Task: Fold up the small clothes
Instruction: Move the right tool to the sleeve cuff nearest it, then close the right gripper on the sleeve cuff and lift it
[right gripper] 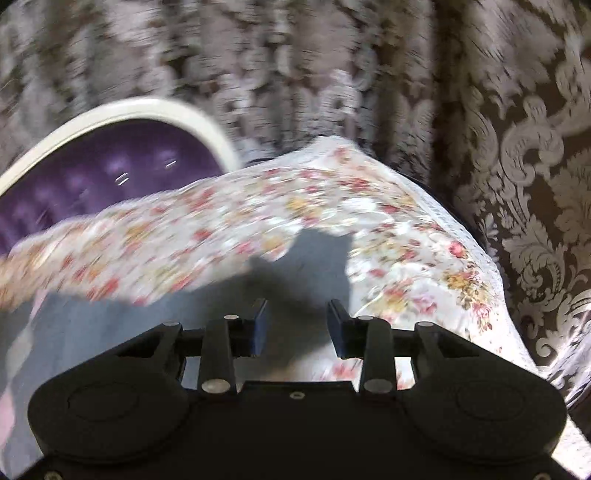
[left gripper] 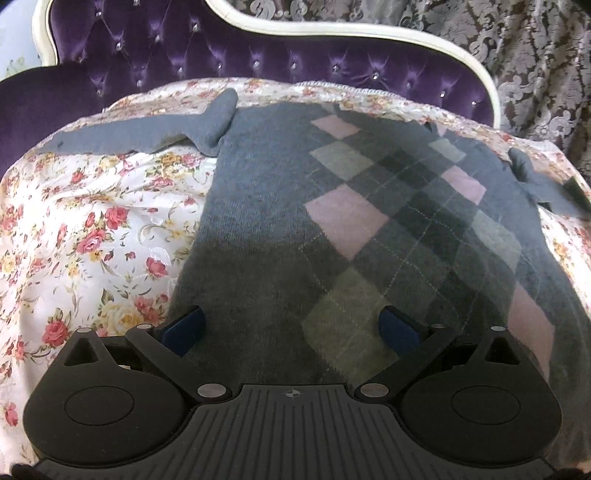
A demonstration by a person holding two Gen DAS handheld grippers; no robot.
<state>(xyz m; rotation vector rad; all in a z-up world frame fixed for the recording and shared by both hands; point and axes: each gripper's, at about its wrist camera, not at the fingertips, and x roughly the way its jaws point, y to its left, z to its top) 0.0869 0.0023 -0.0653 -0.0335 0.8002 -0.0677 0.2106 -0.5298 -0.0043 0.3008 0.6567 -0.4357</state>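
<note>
A small grey sweater (left gripper: 266, 206) with a pink and grey argyle pattern lies flat on a floral cloth (left gripper: 92, 229). One sleeve (left gripper: 122, 138) stretches to the far left; the other sleeve (left gripper: 546, 192) lies at the right edge. My left gripper (left gripper: 291, 328) is open wide, low over the sweater's near hem, with nothing between its blue pads. In the blurred right wrist view, my right gripper (right gripper: 297, 325) is open over a grey part of the sweater (right gripper: 306, 266), with nothing held.
The floral cloth (right gripper: 258, 206) covers a seat with a purple tufted backrest (left gripper: 258, 55) in a white frame (left gripper: 332, 27). A patterned brown and silver curtain (right gripper: 517, 147) hangs behind and to the right.
</note>
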